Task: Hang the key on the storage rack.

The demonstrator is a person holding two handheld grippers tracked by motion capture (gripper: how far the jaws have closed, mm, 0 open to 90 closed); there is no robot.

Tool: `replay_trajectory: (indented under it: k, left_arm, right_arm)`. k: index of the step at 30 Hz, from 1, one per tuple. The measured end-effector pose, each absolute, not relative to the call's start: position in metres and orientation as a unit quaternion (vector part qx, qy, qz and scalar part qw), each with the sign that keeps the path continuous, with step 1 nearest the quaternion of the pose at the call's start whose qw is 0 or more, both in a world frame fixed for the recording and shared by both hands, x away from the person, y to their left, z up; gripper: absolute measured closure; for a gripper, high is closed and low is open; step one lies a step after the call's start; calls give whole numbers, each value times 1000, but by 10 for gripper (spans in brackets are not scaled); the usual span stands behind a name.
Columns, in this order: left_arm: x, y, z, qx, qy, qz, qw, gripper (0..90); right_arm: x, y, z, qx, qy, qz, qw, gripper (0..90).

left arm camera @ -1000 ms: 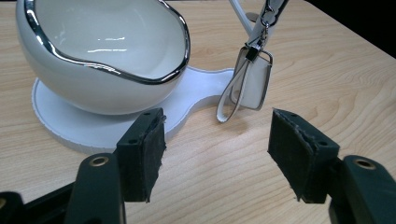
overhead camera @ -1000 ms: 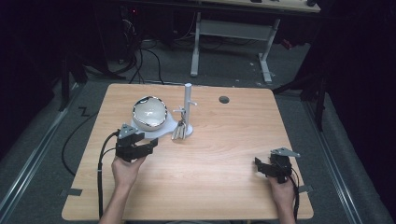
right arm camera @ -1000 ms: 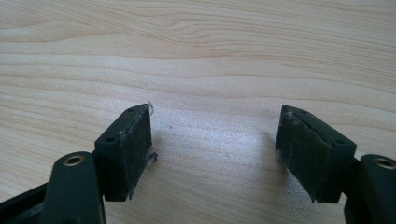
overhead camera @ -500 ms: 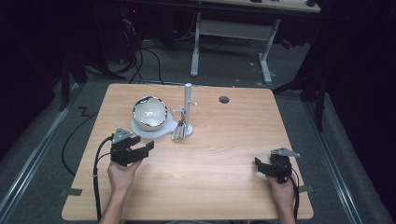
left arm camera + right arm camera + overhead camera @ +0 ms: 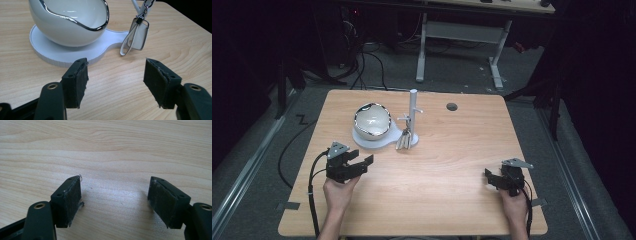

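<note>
Left gripper (image 5: 364,162) hangs with jaws apart and empty, just short of the white base (image 5: 62,53); the key fob (image 5: 138,36) dangles from the post (image 5: 413,107) beside the bowl (image 5: 372,121). Right gripper (image 5: 490,177) rests spread and empty, well apart. Risk, I'd say: a reach clips the base or bowl rim, and the fob swings clear of the pads.

This looks like a lab or test room: a bare wooden table (image 5: 452,165) stands on grey carpet (image 5: 532,115) in a dark space, with loose black cables (image 5: 372,65) on the floor and the white metal legs of a bench (image 5: 459,35) behind it.
</note>
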State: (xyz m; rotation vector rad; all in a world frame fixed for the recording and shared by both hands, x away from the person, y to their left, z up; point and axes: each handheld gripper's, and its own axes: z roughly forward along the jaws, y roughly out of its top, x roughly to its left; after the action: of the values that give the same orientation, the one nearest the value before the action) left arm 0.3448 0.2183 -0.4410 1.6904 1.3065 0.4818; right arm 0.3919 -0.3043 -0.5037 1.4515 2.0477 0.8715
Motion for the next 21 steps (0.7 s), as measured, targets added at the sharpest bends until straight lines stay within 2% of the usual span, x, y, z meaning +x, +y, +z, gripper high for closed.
replay_trajectory:
  k: [21]
  left_arm:
    - [334,221,-459,686,543,189,446,363]
  right_arm:
    - [392,-304,-504,530,748,318,240,271]
